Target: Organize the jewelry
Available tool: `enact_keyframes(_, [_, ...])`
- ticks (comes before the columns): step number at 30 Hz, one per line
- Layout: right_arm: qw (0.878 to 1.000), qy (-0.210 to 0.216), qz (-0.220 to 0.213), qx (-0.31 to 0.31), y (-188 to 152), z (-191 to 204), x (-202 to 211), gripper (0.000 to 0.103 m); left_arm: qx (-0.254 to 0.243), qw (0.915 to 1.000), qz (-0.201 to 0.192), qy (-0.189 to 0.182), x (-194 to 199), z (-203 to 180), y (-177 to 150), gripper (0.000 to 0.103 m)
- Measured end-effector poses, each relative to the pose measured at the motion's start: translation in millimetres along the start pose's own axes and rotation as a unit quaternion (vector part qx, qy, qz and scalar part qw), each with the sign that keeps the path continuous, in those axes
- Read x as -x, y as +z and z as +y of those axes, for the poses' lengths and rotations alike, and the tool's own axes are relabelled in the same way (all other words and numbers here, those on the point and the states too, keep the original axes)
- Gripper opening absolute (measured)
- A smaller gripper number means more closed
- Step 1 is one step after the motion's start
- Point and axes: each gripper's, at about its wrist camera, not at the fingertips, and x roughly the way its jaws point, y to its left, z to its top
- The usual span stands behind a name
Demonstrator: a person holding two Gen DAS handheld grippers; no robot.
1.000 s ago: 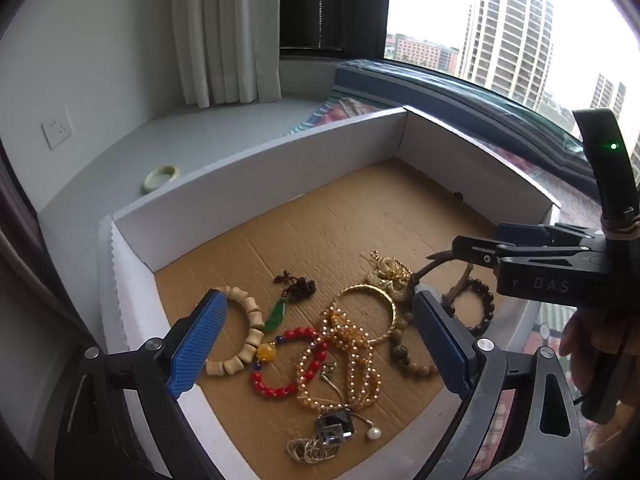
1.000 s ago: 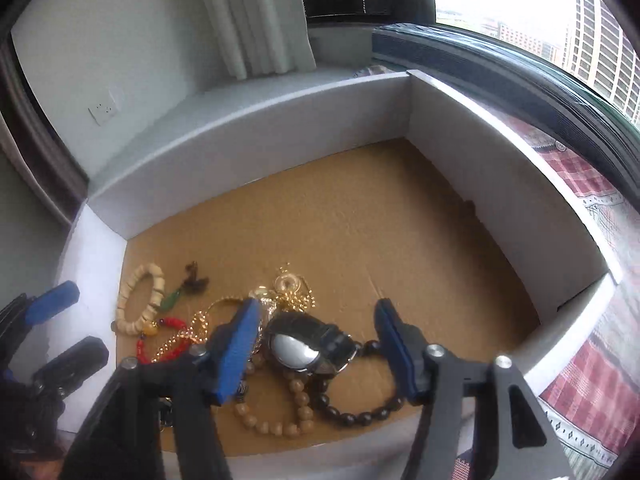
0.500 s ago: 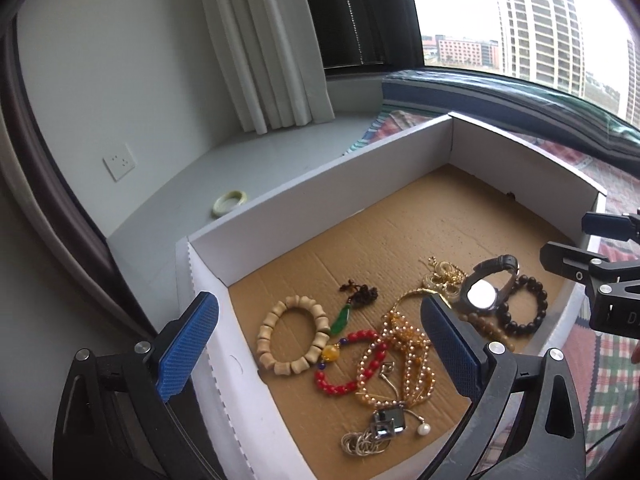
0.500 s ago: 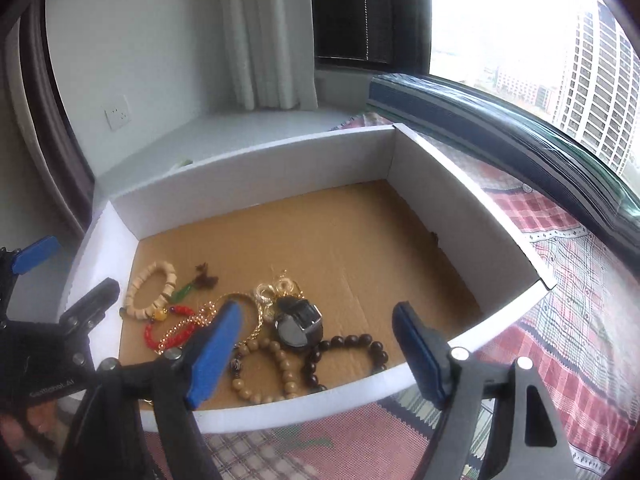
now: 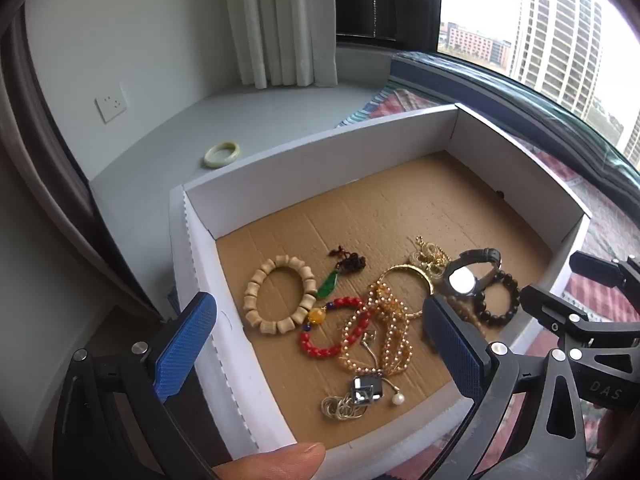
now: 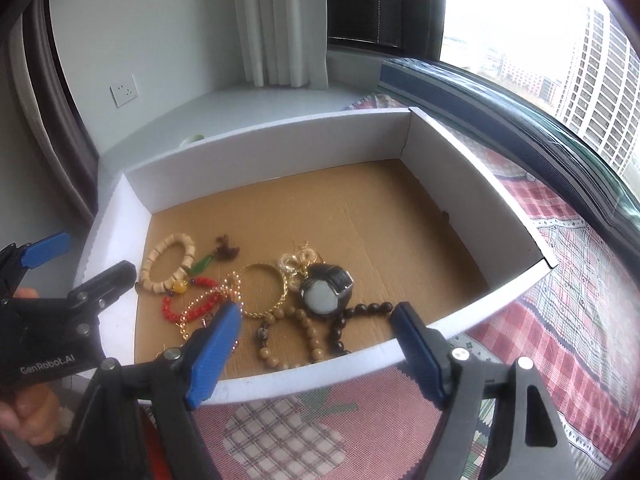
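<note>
left tongs: spread wide, nothing in them, hanging over the box's 7 o'clock corner. A fingertip pokes in at the bottom edge of the left wrist view.
right tongs: also spread wide and holding nothing, parked just outside the near wall of the box.
box: shallow white cardboard tray with a brown corrugated floor, sitting on a checked cloth. The back half of the floor is bare cardboard.
jewelry pile: all bunched toward the near side of the box.
wooden bead bracelet: pale chunky beads, lying flat at about 9 o'clock of the pile, apart from the tangle.
green pendant: just beside the wooden bracelet, with a dark knotted cord at its top end.
red bead bracelet: touching a yellow bead, overlapping the pearl strands.
gold bangle: mid-pile, with a gold chain clump at its 1 o'clock.
watch: black strap, pale round face up, resting on the dark bead bracelet.
silver bits: square charm, chain loops and a single pearl at 6 o'clock of the pile.
jade bangle: outside the box, on the grey window ledge behind it.
</note>
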Motion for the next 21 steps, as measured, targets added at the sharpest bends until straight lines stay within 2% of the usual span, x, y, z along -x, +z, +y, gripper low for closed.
enact_keyframes(3, [1.0,-0.004,0.007,0.005,2.0,3.8,1.0,0.08,0.01,0.9998,0.008,-0.012,2.8,3.7,2.5,0.102])
enact_keyframes(7, [1.0,-0.009,0.011,0.004,2.5,3.7,-2.3,0.08,0.004,1.0,0.003,0.002,4.7,1.5,2.8,0.102])
enact_keyframes(15, [1.0,-0.011,0.014,0.0,2.4,2.1,-5.1,0.08,0.022,0.9996,0.016,-0.006,-2.6,7.8,-0.9,0.103])
enact_keyframes(18, [1.0,-0.012,0.014,-0.002,2.5,2.4,-5.6,0.08,0.029,0.9993,0.012,-0.02,-2.7,10.1,-4.6,0.103])
enact_keyframes(21, [1.0,-0.011,0.014,-0.004,1.8,2.9,-5.7,0.08,0.029,0.9995,0.002,-0.011,-0.8,8.5,-6.7,0.102])
